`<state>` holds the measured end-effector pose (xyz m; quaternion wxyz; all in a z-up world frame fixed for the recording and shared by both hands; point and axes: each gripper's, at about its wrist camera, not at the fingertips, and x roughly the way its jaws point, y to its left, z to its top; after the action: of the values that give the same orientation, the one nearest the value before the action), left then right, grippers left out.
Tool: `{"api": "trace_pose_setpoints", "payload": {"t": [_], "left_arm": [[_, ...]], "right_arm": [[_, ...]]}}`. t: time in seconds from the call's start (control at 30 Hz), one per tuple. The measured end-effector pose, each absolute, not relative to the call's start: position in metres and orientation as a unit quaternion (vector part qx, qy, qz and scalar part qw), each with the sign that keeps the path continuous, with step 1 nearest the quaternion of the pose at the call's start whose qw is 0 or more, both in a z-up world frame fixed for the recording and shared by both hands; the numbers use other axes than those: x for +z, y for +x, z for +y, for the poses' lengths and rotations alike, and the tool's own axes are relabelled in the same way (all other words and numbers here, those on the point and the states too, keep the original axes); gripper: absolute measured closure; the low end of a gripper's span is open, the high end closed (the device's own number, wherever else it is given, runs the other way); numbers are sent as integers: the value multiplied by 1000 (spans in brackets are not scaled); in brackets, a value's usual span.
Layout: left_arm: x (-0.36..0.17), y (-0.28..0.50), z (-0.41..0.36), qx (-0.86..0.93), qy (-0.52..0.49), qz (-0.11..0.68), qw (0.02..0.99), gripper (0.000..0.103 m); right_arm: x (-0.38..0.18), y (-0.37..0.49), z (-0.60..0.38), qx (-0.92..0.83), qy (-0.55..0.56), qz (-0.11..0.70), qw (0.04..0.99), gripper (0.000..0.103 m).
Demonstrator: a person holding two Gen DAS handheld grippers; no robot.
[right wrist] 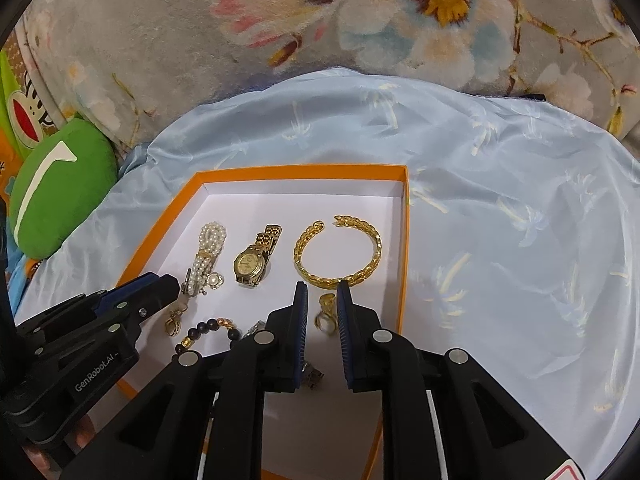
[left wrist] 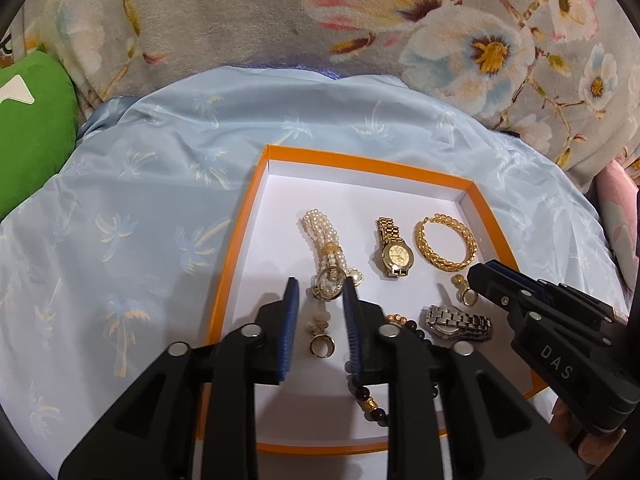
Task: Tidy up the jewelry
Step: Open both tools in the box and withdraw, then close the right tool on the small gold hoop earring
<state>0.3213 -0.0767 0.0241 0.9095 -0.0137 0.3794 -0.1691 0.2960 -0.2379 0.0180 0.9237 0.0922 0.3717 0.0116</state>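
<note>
An orange box with a white floor [left wrist: 352, 188] [right wrist: 304, 200] holds the jewelry. In it lie a pearl bracelet [left wrist: 320, 236] [right wrist: 206, 252], a gold watch [left wrist: 394, 250] [right wrist: 254, 258], a gold chain bangle [left wrist: 446, 242] [right wrist: 340, 252], a silver watch [left wrist: 458, 322], a dark bead bracelet [left wrist: 372, 402] [right wrist: 208, 330] and gold rings [left wrist: 322, 346] [right wrist: 326, 314]. My left gripper [left wrist: 320, 296] is open over the pearl bracelet's near end and a ring. My right gripper [right wrist: 322, 300] is open around a gold ring, just short of the bangle, holding nothing.
The box rests on a light blue cloth with palm prints [left wrist: 140, 208] [right wrist: 500, 200] over a floral blanket [left wrist: 240, 12]. A green plush cushion [left wrist: 28, 128] [right wrist: 60, 184] lies at the left. The right gripper shows in the left wrist view [left wrist: 492, 276].
</note>
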Motion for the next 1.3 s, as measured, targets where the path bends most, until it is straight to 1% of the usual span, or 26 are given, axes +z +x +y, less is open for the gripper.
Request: {"api": "trace_pose_setpoints", "payload": {"t": [0.23, 0.4, 0.53, 0.63, 0.67, 0.7, 0.87, 0.93, 1.0, 1.07, 1.17, 1.3], "left_arm": [[31, 314, -59, -157, -37, 363, 918, 79], [31, 292, -40, -149, -56, 361, 919, 79], [27, 262, -34, -146, -42, 359, 921, 79], [29, 231, -33, -141, -20, 337, 931, 78], [29, 222, -33, -140, -14, 335, 931, 74], [28, 214, -32, -145, -14, 338, 930, 73], [26, 176, -26, -150, -17, 343, 927, 72], [21, 166, -24, -152, -21, 356, 922, 70], [16, 156, -23, -155, -23, 370, 916, 68], [15, 147, -22, -158, -25, 373, 914, 68], [14, 137, -22, -158, -25, 370, 915, 60], [13, 131, -20, -154, -28, 372, 915, 59]], "right_arm": [[34, 275, -244, 8, 98, 347, 933, 87], [39, 237, -243, 1, 92, 336, 937, 87], [34, 203, -232, -4, 68, 343, 937, 85], [24, 177, -224, 3, 67, 356, 932, 82], [21, 170, -222, 6, 67, 361, 930, 82], [19, 164, -220, 8, 67, 364, 929, 82], [11, 135, -208, 29, 65, 379, 923, 81], [7, 125, -203, 33, 67, 385, 920, 80], [2, 115, -200, 37, 73, 390, 917, 78], [0, 108, -200, 37, 80, 391, 916, 72], [-1, 103, -199, 37, 87, 392, 915, 72], [0, 99, -197, 42, 92, 389, 916, 72]]}}
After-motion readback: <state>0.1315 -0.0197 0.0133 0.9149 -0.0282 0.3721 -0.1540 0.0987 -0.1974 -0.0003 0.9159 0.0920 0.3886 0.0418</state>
